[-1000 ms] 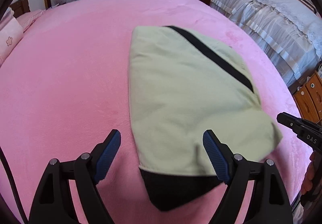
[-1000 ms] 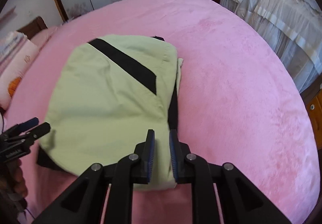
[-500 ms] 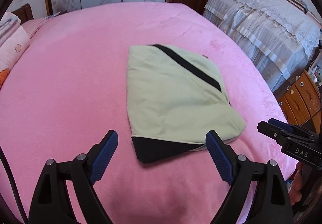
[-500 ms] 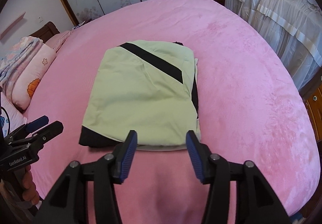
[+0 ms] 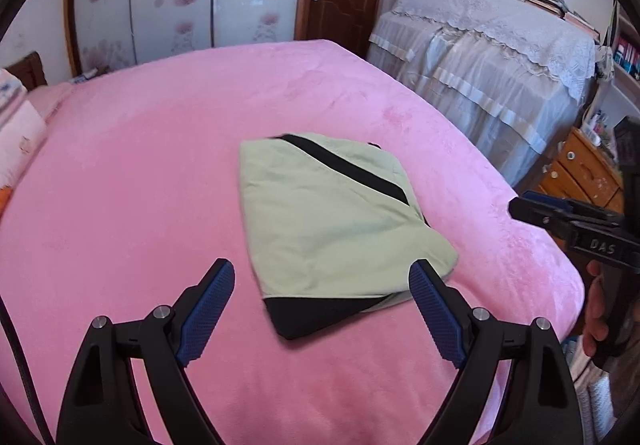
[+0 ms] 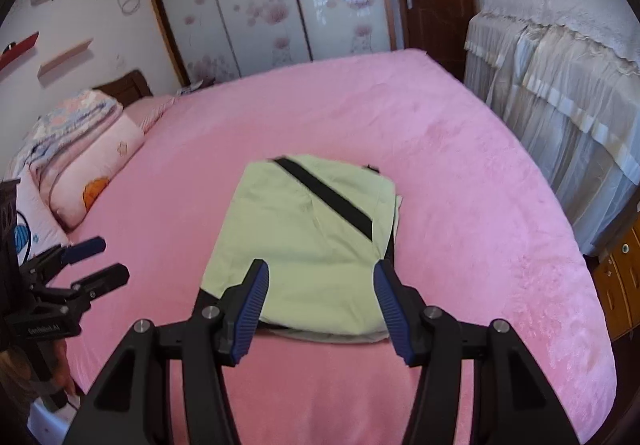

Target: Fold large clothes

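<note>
1. Your left gripper (image 5: 320,305) is wide open. Nothing is between its blue pads (image 5: 208,317). It hangs in the air above the bed.
2. Your right gripper (image 6: 320,301) has just been opening its jaws. They stand apart now, with nothing held between them. It is up in the air too.
3. The folded garment (image 5: 332,221) lies flat on the pink blanket (image 5: 140,173). It is pale green with a black stripe (image 5: 348,169) running across it, and a black part peeks out at its near edge.
4. In the left wrist view, the garment sits just past the gripper tips, at about 12 o'clock. Your right gripper shows at 3 o'clock, with your hand (image 5: 596,317) under it.
5. In the right wrist view, the garment lies at 12 o'clock, near the middle of the bed. Your left gripper shows at 9 o'clock.
6. Pillows (image 6: 80,165) are piled at 10 o'clock in that view. A cabinet covered with white cloth (image 6: 560,85) stands at 2 o'clock, beside the bed.
</note>
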Demonstrator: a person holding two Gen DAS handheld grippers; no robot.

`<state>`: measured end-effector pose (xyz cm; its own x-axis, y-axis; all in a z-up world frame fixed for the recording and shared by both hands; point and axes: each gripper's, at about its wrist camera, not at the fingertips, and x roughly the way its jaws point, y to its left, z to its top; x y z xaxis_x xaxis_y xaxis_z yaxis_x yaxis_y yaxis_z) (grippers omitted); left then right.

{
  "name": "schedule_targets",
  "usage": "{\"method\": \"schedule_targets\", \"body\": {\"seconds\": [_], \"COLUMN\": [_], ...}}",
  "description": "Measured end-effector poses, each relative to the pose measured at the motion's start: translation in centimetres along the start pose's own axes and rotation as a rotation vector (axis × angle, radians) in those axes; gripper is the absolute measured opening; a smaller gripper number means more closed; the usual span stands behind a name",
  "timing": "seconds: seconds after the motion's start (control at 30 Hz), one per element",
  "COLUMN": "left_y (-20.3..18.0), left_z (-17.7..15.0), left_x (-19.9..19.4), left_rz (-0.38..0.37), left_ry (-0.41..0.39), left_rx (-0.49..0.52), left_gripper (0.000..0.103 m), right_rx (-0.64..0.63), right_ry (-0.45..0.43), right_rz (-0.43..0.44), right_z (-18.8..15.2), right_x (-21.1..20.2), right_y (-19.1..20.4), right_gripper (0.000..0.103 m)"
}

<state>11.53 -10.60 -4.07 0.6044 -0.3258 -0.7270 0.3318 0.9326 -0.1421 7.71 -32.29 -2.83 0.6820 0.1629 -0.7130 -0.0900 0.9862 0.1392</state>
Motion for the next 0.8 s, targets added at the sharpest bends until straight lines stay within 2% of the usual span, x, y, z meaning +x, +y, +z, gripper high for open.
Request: {"method": "schedule_targets", "body": {"seconds": [0.17,0.37,0.47,0.53,0.7,0.8], "left_y": [2.1,5.9,7.2,8.1,9.2,9.5], "left_z": [-0.8,-1.2,-1.4,-1.6,-2.4,-2.3], "left_x": [5.6,13.2,16.9,19.4,23.9,25.6], "left_rz": [0.004,-0.045,-0.103,-0.16,-0.243,-0.278], "left_ry": [0.029,0.104,0.158,0.205,0.271,0.276], "left_rx": [-0.055,-0.194,-0.244,-0.288,-0.342,-0.363], "left_gripper": [0.088,0.088,0.088,0.088,0.088,0.098], "right_rx": [0.034,0.11,0.139,0.151,0.215,0.261], "right_ry": [0.043,0.176,0.223,0.25,0.304,0.316], "right_rz": [-0.029,0.012,0.034,0.074,0.164,0.251], "right_z": [-1.2,-2.3,-2.0,-1.6,-0.7,-0.3], "right_x": [4.2,11.6,15.1,17.4,22.2,24.3], "right_y": [-2.4,-5.9,-7.2,-7.9,-9.7,-10.6], "right_gripper": [0.06,0.06,0.06,0.06,0.06,0.06]}}
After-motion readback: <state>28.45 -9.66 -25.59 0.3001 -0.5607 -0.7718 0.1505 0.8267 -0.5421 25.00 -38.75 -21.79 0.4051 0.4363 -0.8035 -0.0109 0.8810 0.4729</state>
